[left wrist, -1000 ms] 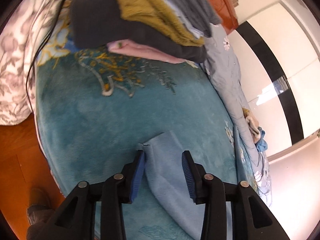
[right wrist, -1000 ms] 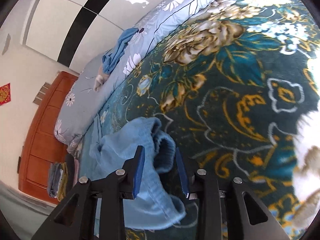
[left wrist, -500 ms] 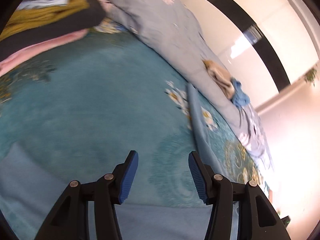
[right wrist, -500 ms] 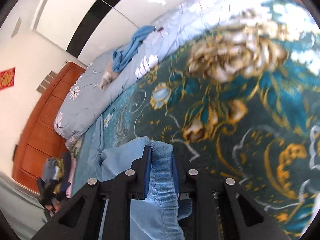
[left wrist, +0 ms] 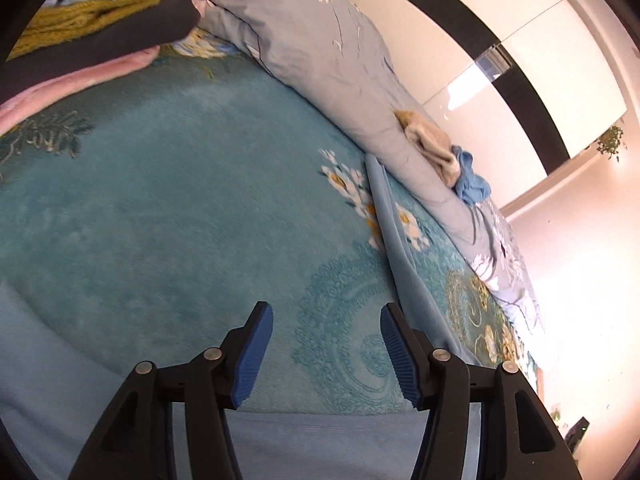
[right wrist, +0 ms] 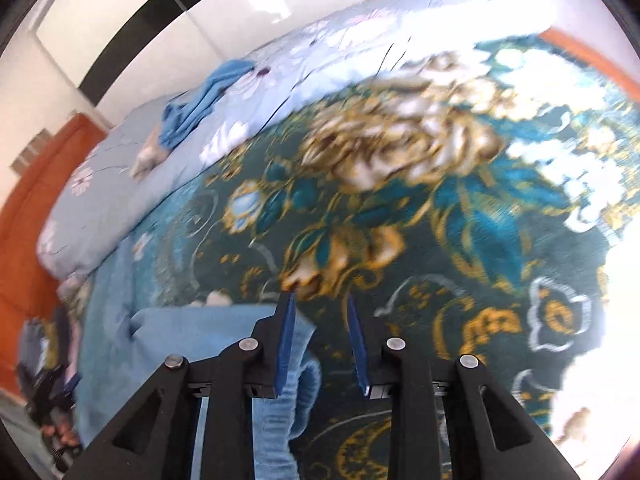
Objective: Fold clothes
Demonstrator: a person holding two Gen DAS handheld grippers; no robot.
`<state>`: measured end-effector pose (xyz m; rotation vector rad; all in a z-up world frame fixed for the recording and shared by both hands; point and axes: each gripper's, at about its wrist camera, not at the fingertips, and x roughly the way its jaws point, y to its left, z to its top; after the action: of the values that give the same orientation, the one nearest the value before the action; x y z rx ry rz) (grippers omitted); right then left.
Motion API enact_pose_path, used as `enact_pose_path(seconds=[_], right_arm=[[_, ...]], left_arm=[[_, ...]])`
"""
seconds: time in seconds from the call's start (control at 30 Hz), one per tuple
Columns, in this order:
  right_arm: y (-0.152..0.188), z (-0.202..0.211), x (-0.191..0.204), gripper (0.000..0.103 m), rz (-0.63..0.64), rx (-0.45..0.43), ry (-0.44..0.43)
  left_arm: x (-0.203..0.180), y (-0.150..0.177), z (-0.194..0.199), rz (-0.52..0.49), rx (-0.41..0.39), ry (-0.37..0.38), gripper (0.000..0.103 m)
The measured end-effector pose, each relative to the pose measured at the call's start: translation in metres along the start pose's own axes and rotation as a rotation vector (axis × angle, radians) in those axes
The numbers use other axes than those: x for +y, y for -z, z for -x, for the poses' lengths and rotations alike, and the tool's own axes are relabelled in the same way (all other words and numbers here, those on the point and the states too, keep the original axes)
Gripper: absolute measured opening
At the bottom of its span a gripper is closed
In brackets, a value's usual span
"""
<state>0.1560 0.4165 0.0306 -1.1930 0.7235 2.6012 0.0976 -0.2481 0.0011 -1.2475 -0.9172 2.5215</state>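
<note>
Already a stack of folded clothes (left wrist: 100, 36) sits on the bed. Both grippers, left (left wrist: 326, 354) and right (right wrist: 320, 340), are opening, empty, over the light-blue garment (right wrist: 208, 336), apparently partly folded.

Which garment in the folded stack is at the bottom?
The pink one: it lies on the blanket, under the dark grey and mustard pieces.

The light-blue garment (right wrist: 208, 328), seemingly ribbed at its rolled edge, lies partly folded on the floral teal blanket (right wrist: 400, 240).
</note>
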Motion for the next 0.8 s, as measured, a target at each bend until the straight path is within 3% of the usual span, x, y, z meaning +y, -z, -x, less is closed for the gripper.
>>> enact_pose_path(seconds=[0.13,0.27,0.37,0.43,0.6,0.7,0.73,0.77,0.8], right_arm=[[-0.014,-0.029,0.081,0.031,0.133,0.045,-0.175],[-0.007,-0.100,0.200,0.031,0.268,0.223,-0.356],[0.007,-0.157,0.285,0.031,0.387,0.355,-0.383],[0.014,-0.189,0.325,0.031,0.444,0.408,-0.350],[0.026,-0.235,0.353,0.031,0.440,0.455,-0.236],[0.029,-0.237,0.352,0.031,0.407,0.451,-0.251],[0.031,-0.236,0.352,0.027,0.393,0.465,-0.278],[0.031,-0.236,0.351,0.009,0.375,0.484,-0.300],[0.031,-0.235,0.351,0.005,0.364,0.496,-0.303]], left_arm=[[0.001,0.002,-0.002,-0.015,0.004,0.027,0.064],[-0.001,0.004,-0.001,-0.053,0.041,0.027,0.064],[0.007,0.006,0.011,-0.060,0.036,0.017,0.064],[0.013,0.007,0.021,-0.061,0.027,0.011,0.067],[0.042,0.012,0.041,-0.008,0.011,0.001,0.068],[0.055,0.014,0.047,0.015,0.006,-0.007,0.068],[0.059,0.014,0.048,0.029,0.005,0.000,0.068],[0.063,0.014,0.048,0.043,0.004,0.007,0.068],[0.066,0.014,0.049,0.053,0.003,0.013,0.068]])
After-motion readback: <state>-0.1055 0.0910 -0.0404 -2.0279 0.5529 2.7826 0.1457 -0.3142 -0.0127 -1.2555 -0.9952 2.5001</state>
